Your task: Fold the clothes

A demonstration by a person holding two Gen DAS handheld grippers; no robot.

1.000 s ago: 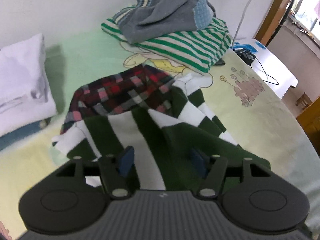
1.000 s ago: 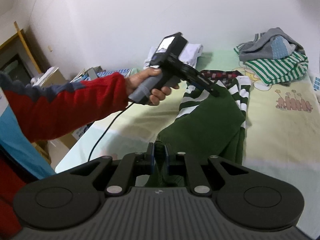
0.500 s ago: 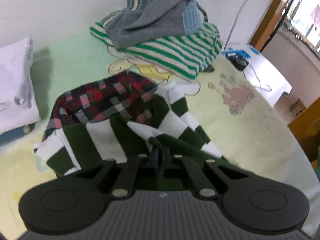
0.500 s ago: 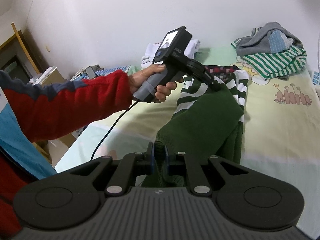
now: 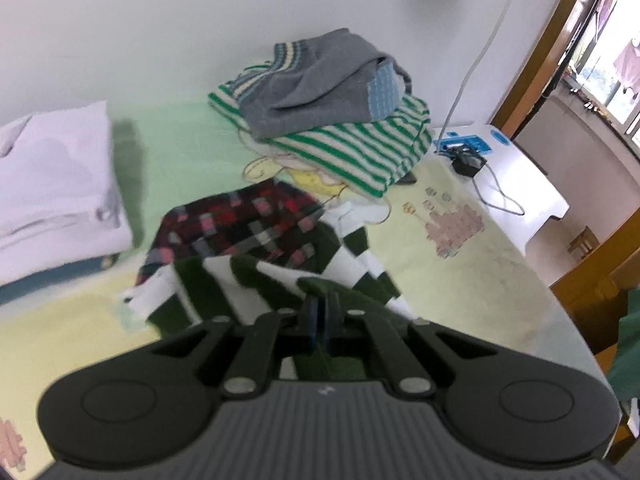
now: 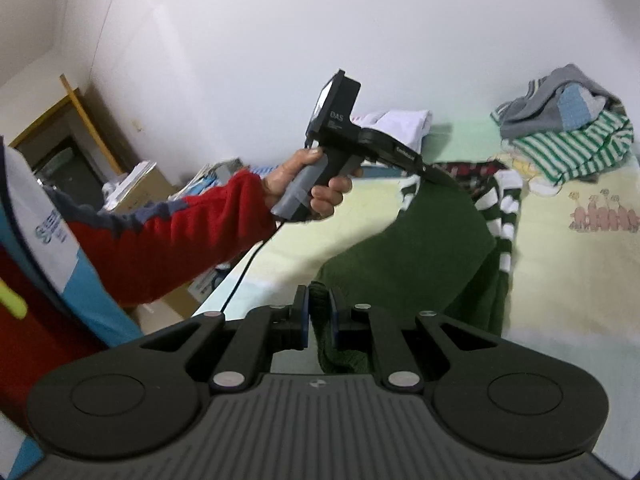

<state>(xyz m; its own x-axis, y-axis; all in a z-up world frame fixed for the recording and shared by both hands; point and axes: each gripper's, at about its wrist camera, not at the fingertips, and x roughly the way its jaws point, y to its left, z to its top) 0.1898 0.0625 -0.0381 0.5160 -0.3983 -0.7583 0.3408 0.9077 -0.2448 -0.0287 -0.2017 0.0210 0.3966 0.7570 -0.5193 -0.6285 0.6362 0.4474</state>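
- Leftmost, a folded white garment is seen lying on the bed, near the wall.
- Just right of it, a red plaid garment is spread on the bed, partly covered by the green and white striped sweater.
- The left tool is seen with its two fingers pressed together on a fold of the green sweater; in the right wrist view the same tool is gripped by the left hand, which is sleeved in red.
- The sweater is held off the bed between the two tools, its plain green part stretched across and its striped part draped down onto the sheet beside the plaid garment.
- The right tool is closed down to a narrow gap, with a thick green edge of the sweater pinched between its blue pads.
- Farther back, a green striped shirt is piled on the bed, with a grey sweater laid on top of it.
- At the far right, a white side table is seen beside the bed, with a blue and white box and a cable resting on it.
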